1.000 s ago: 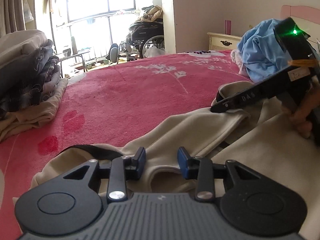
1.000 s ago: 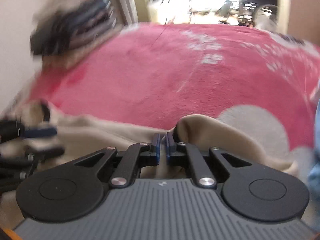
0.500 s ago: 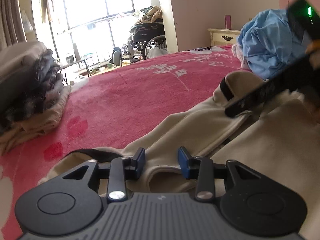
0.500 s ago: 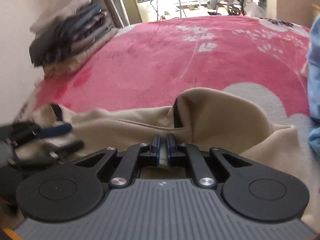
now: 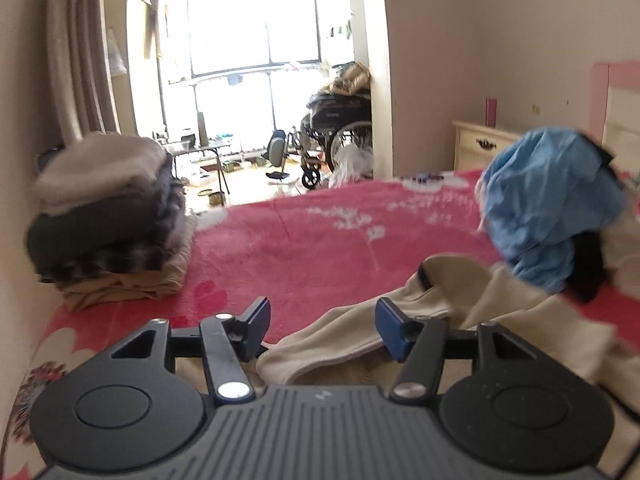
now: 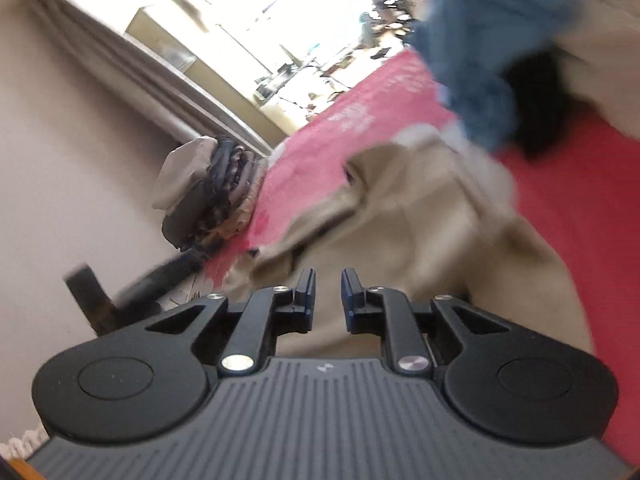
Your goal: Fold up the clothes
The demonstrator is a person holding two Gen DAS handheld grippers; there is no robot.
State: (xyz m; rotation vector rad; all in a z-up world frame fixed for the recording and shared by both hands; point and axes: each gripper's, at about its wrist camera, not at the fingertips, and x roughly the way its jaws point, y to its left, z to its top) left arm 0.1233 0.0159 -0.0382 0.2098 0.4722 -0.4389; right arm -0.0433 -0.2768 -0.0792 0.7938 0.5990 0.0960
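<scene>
A beige garment (image 5: 440,292) lies crumpled on the pink bedspread (image 5: 320,248). My left gripper (image 5: 320,324) hovers above its near hem, its jaws wide apart and still opening, with nothing pressed between the pads. In the tilted, blurred right wrist view, my right gripper (image 6: 327,288) stands over the same beige garment (image 6: 420,220). Its jaws are a narrow gap apart and opening, and only cloth lying beyond shows through the gap. A dark blurred shape (image 6: 92,300) at the left may be the other gripper.
A stack of folded clothes (image 5: 108,216) sits at the bed's left edge by the wall, and also shows as a stack (image 6: 208,196) in the right wrist view. A heap of blue and black clothes (image 5: 548,208) lies right of the garment. A nightstand (image 5: 480,144) and a wheelchair (image 5: 340,136) stand beyond.
My left gripper has risen and its jaws have spread much wider. The right gripper has left the left wrist view, swung aside, rolled, and parted its shut jaws off the beige fold.
</scene>
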